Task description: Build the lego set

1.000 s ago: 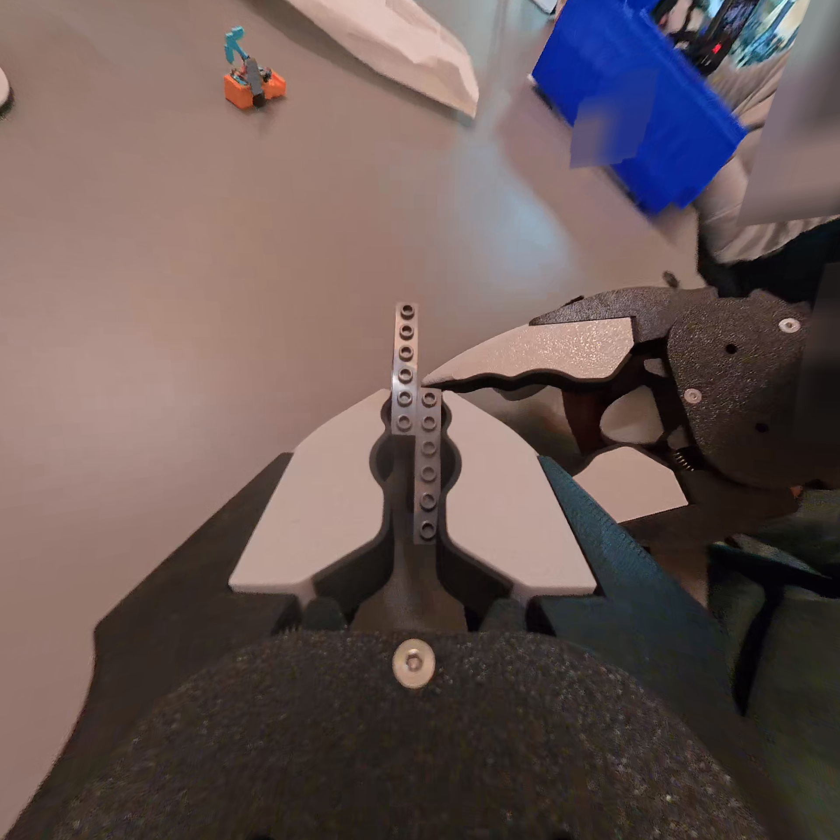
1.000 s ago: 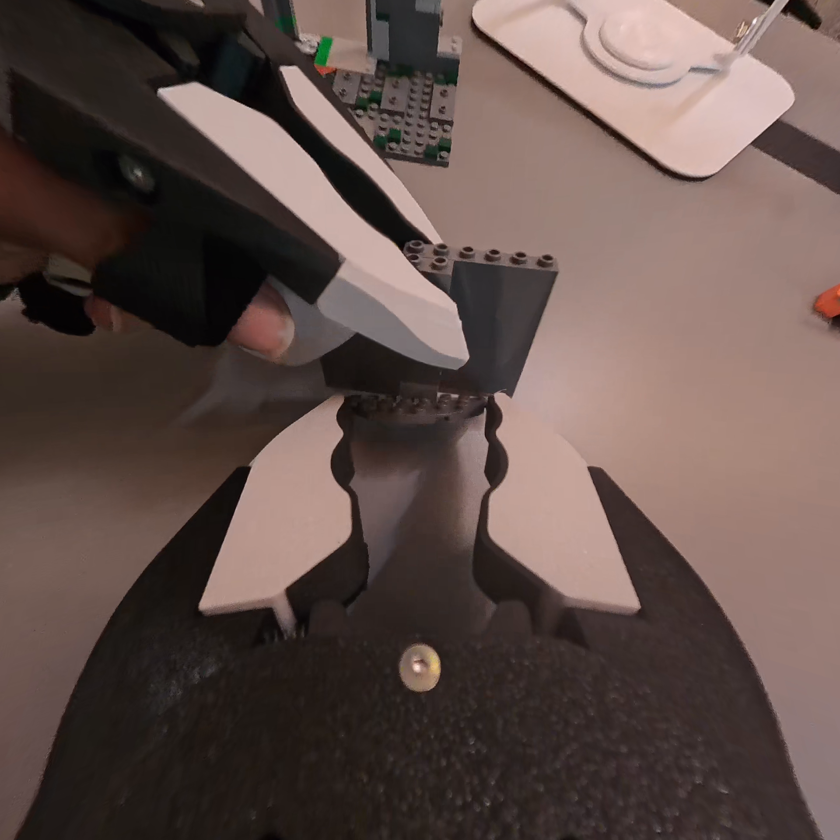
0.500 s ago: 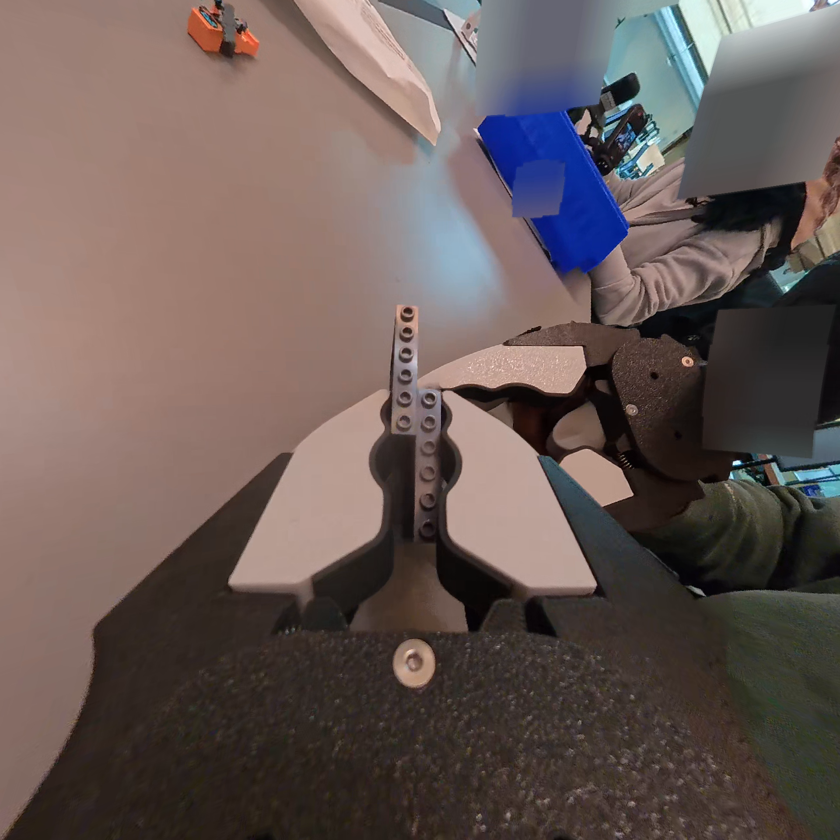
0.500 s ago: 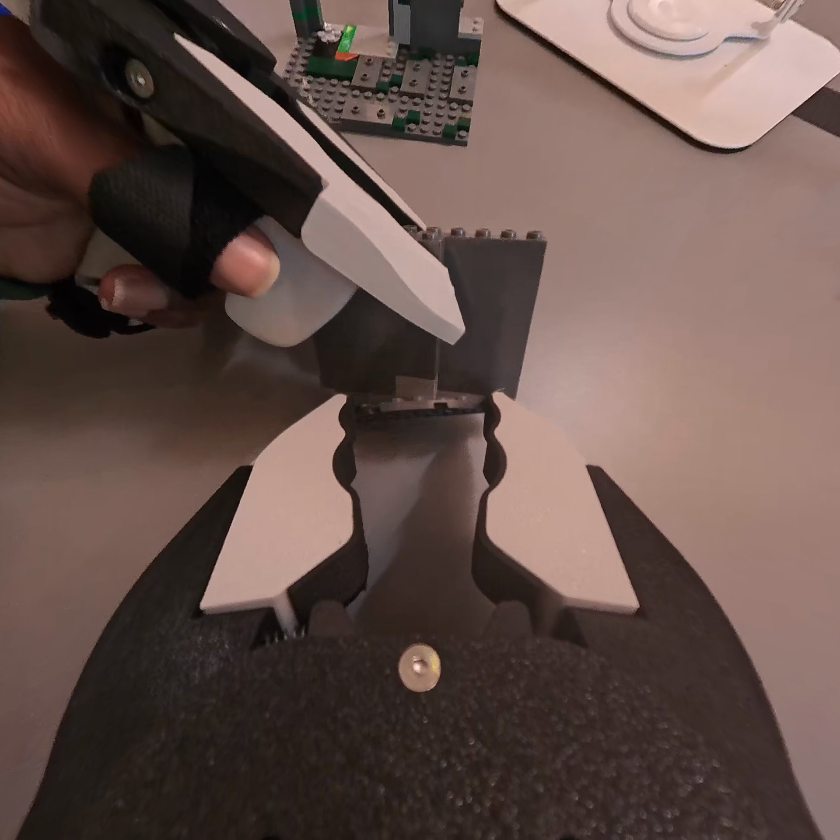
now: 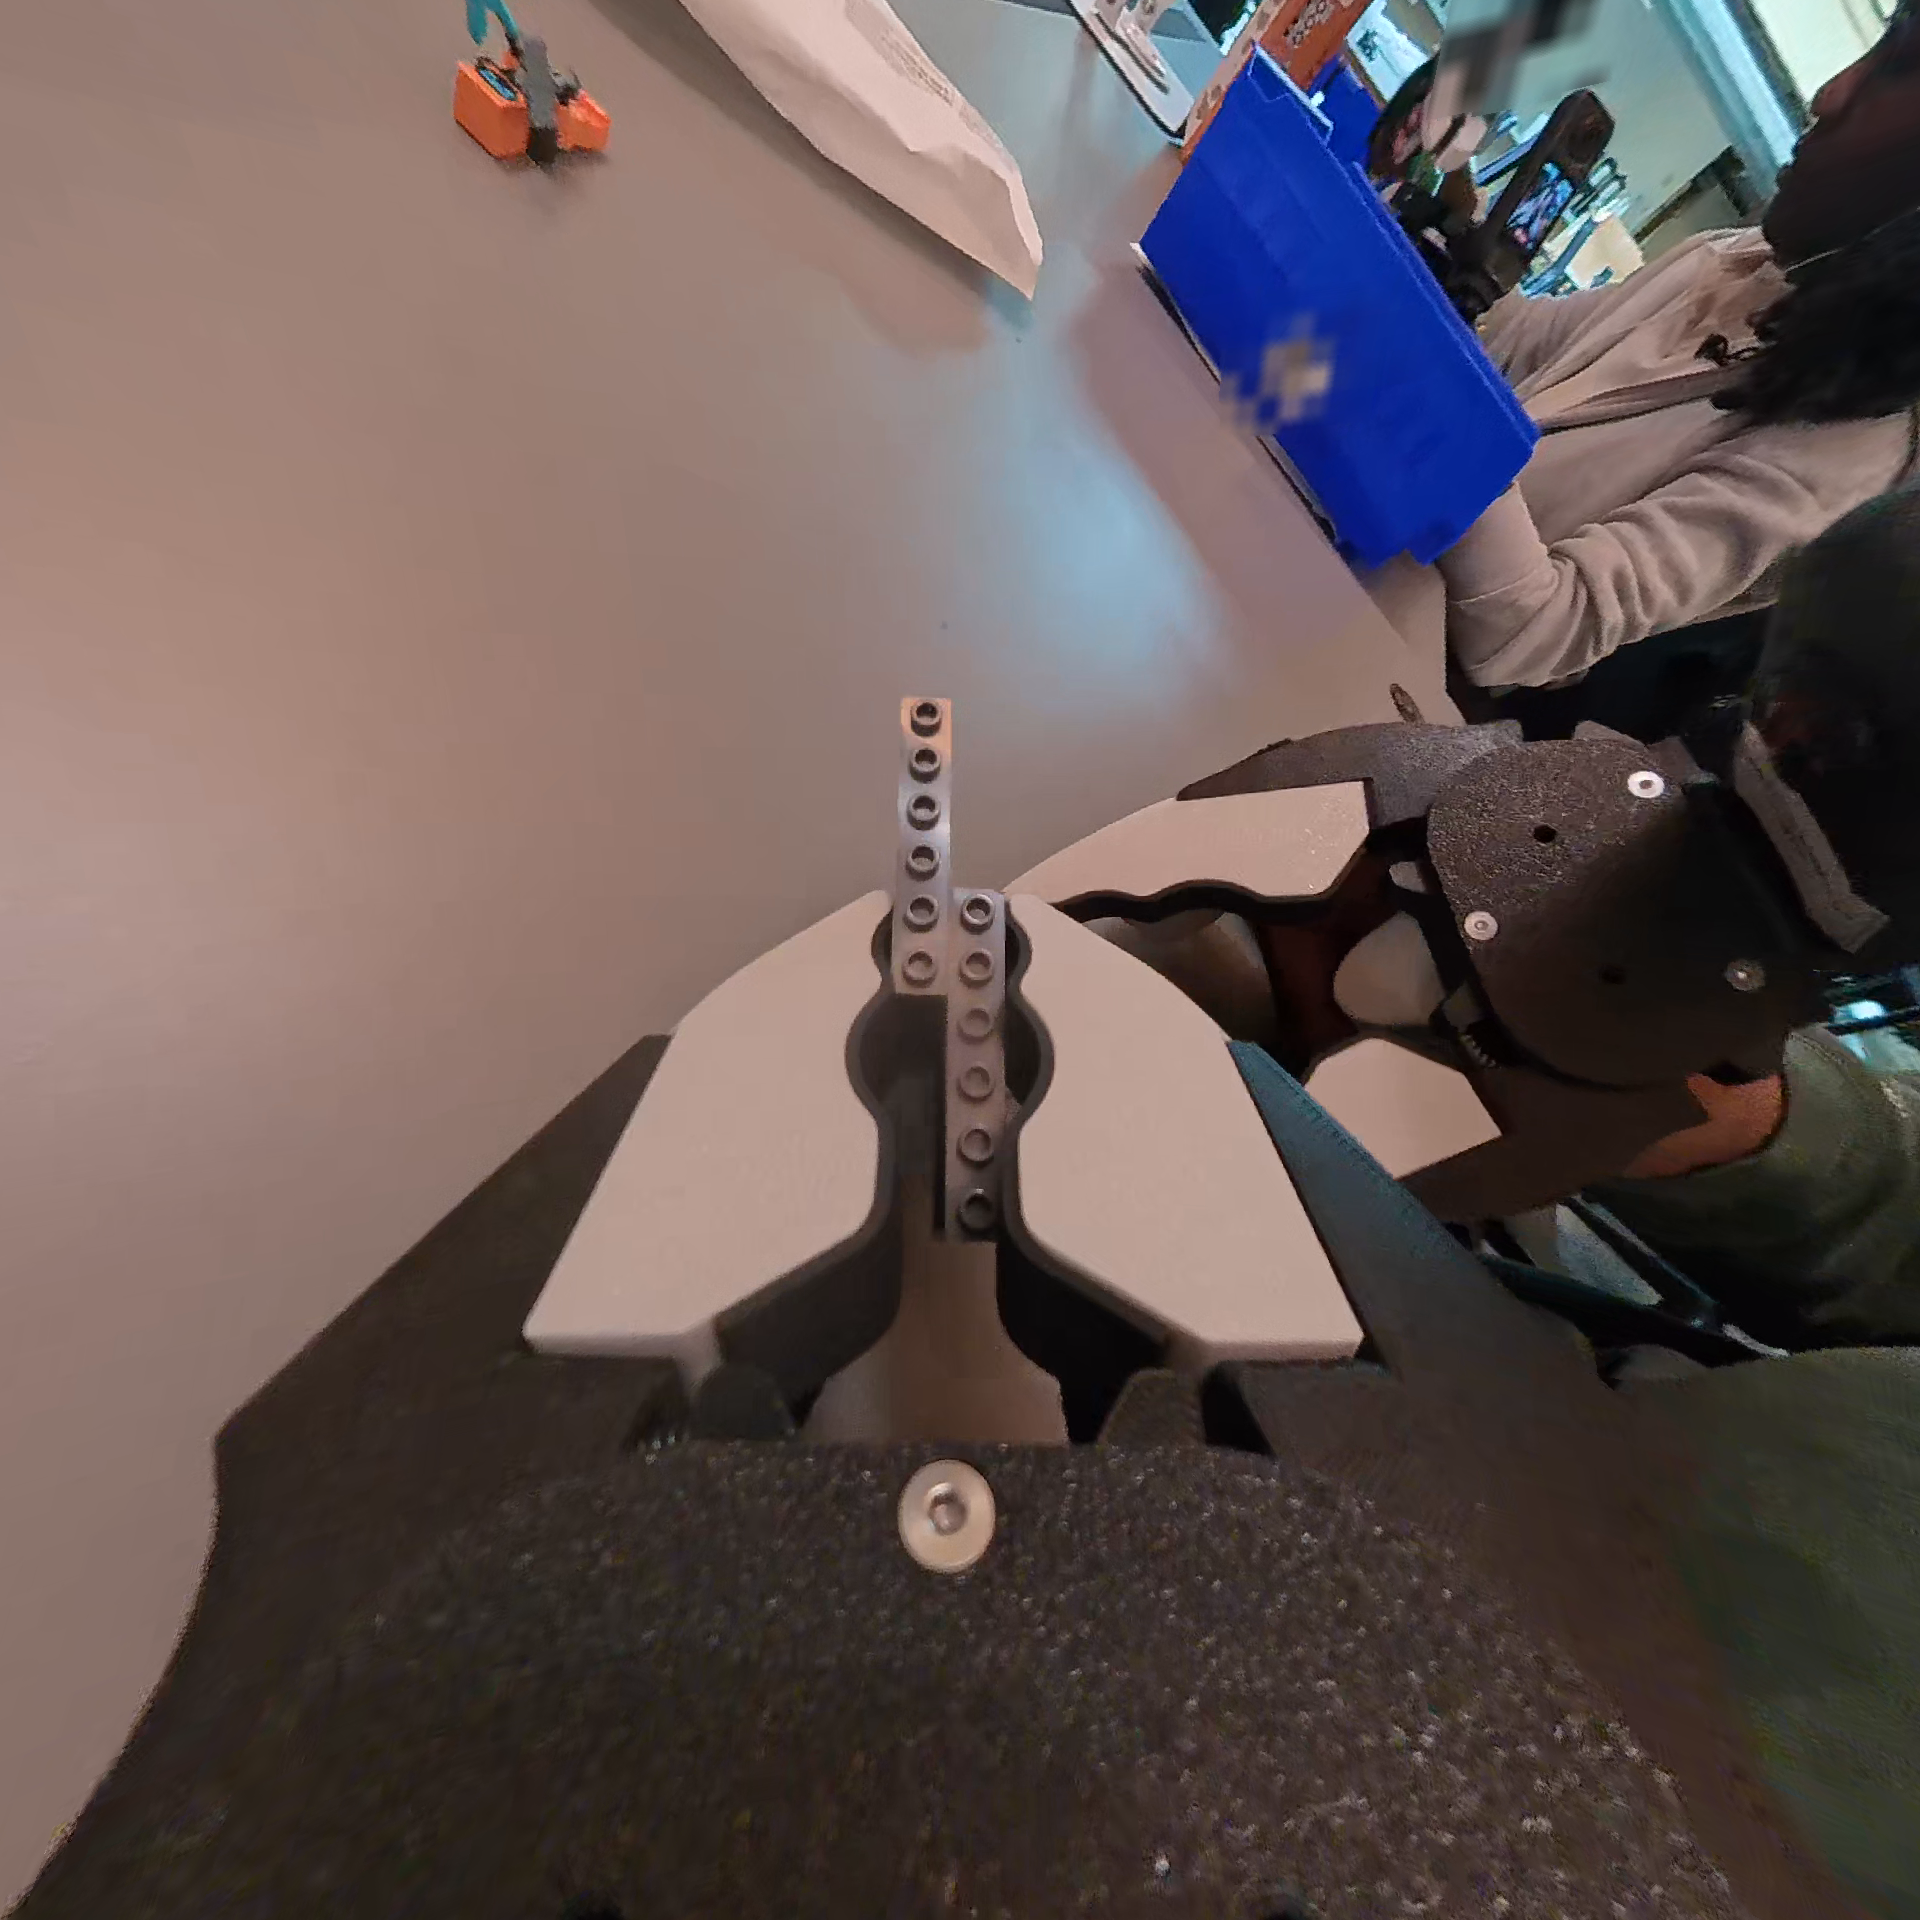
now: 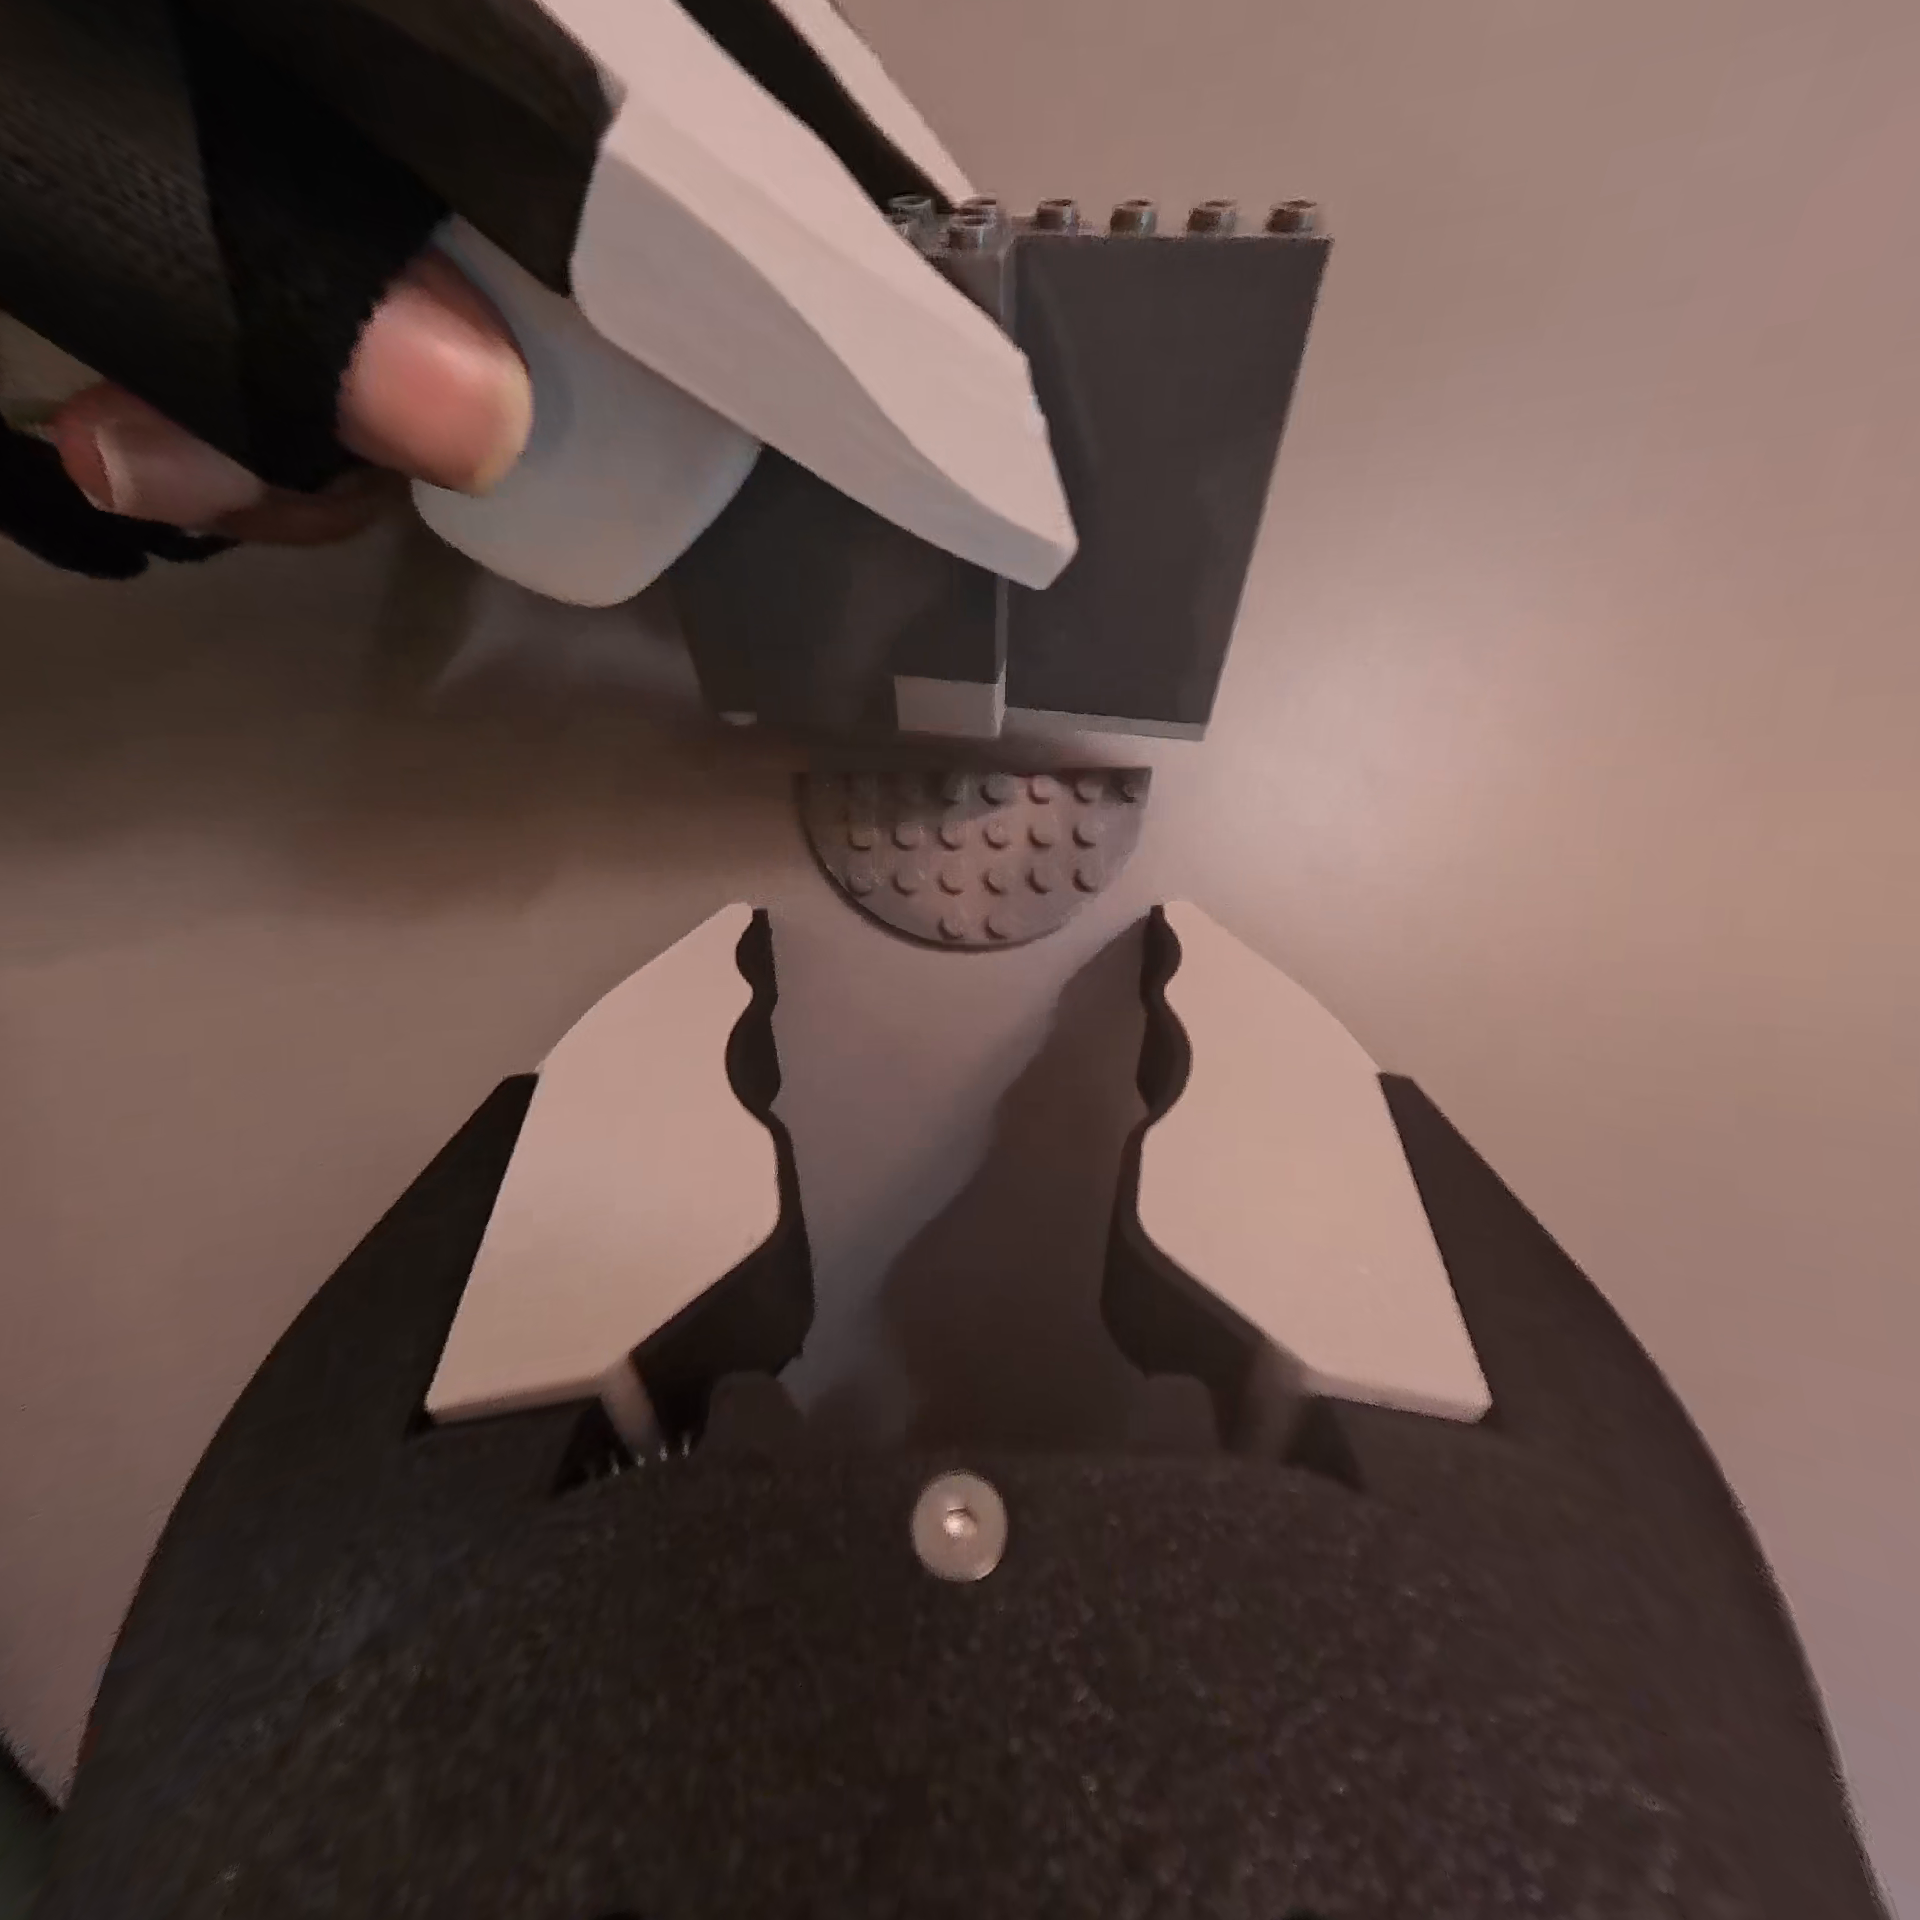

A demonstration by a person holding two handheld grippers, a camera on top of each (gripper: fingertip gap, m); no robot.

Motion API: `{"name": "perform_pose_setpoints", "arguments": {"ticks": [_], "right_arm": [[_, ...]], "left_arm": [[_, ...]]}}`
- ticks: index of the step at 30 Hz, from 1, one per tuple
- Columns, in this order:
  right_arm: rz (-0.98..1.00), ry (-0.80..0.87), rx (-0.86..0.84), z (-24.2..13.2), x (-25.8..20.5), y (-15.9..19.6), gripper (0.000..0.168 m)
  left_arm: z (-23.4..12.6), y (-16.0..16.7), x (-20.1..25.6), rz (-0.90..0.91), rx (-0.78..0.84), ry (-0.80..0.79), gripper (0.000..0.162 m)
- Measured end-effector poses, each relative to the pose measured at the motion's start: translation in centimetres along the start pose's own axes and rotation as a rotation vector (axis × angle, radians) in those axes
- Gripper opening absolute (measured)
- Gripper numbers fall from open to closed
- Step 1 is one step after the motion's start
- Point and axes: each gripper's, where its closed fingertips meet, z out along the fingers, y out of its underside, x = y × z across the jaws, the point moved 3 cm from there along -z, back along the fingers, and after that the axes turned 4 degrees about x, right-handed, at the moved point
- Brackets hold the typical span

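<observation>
We see the big change in the right wrist view: the right gripper [image 6: 956, 914] had its fingers pinched on the half-round studded plate [image 6: 971, 857] 0.5 s ago, now they're spread wide and sit below the plate w/ a clear gap, nothing between them. The plate lies flat on the grey table [image 6: 1558, 727] at frame centre, and the dark grey wall assembly [image 6: 1132, 478] hangs just above its straight edge, a thin gap visible, so not seated. The left gripper [image 5: 951, 935] is pressed together on that assembly; in its own view, centre frame, we see 2 offset rows of 6 studs each poking up between the fingers [image 5: 1132, 1122]. In the right view the same tool comes in from the upper left, held by a gloved hand [image 6: 260, 343]. Our read: the plate got released, maybe dropped off the wall's underside, or set down on purpose; can't tell which. Either way the wall + plate join isn't made, so that step is open. Next prob needs the wall lined over the plate's back stud rows and pushed down, w/ the right tool steadying the plate so it doesn't skate. Bkgd in the left view: small orange mini-build [image 5: 530, 104] upper left, white paper bag [image 5: 894, 114] top centre, blue bin [image 5: 1340, 343] upper right, another person's grey sleeve [image 5: 1621, 540] at right edge.
</observation>
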Motion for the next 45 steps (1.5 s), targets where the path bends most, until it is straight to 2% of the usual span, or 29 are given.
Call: {"name": "perform_pose_setpoints", "arguments": {"ticks": [7, 12, 16, 18, 24, 32, 39, 45], "right_arm": [[-0.056, -0.033, 0.018, 1.3, -0.4, -1.5, 0.054], [-0.335, -0.011, 0.049, 0.6, 0.4, -2.8, 0.053], [-0.623, 0.07, 0.067, -0.8, 1.6, -4.4, 0.053], [-0.675, 0.07, 0.11, -1.4, 1.5, -5.2, 0.053], [-0.634, 0.06, 0.268, -1.6, 0.6, -6.0, 0.053], [-0.559, 0.041, 0.35, -2.1, 1.0, -7.1, 0.053], [-0.387, -0.078, 0.464, -2.5, 1.2, -8.7, 0.053], [-0.354, -0.155, 0.513, -2.4, 1.0, -10.0, 0.052]], "left_arm": [[-1.2, -0.8, -1.1, 0.013, 0.036, -0.04, 0.015], [-1.7, -1.3, -1.8, -0.003, 0.055, -0.041, 0.015], [-1.6, -1.2, -1.5, -0.044, 0.062, -0.001, 0.015], [-1.6, -1.3, -1.5, -0.074, 0.08, 0.013, 0.015], [-1.5, -1.5, -1.3, -0.216, 0.126, 0.113, 0.015], [-1.8, -2.0, -1.4, -0.37, 0.182, 0.21, 0.015], [-2.1, -2.4, -1.4, -0.471, 0.23, 0.29, 0.014], [-2.0, -2.5, -0.9, -0.529, 0.25, 0.351, 0.014]]}}
